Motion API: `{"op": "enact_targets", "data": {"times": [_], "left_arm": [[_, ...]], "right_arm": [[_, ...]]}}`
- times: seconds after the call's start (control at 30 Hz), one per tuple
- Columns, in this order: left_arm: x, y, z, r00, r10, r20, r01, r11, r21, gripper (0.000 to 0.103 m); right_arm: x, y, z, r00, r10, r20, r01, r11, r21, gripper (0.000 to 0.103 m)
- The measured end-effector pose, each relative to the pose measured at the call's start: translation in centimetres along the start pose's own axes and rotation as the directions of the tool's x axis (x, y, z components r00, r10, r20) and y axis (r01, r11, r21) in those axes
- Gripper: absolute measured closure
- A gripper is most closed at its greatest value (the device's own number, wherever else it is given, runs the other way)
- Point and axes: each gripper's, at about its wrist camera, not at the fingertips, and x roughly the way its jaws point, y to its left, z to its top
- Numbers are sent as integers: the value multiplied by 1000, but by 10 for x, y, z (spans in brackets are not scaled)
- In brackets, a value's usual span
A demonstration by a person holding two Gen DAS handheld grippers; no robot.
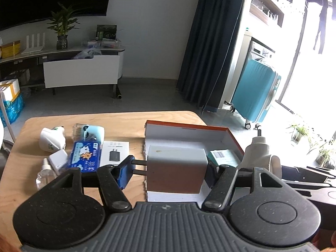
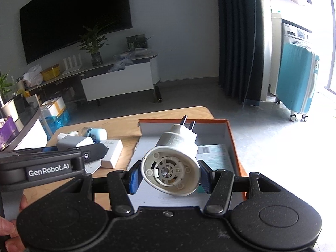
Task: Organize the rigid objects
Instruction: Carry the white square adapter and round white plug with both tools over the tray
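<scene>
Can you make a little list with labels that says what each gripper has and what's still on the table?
left gripper: shut on white charger cube, prongs pointing left
right gripper: shut on white round plug-in device, prongs pointing away
where held: both above the orange-rimmed box
in box: teal and white carton
table: wooden
still on table: blue packet, leaflet with charger picture, small clear bottle, small white adapter, white plug-in device, light blue item
</scene>
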Motion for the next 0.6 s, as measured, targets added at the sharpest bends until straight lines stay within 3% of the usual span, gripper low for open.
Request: {"op": "enact_targets", "data": {"times": [0.6], "left_arm": [[15,-21,2,999,-30,-16,30,999,36,36]], "right_arm": [[1,-24,2,999,-31,10,30,998,50,36]]}}
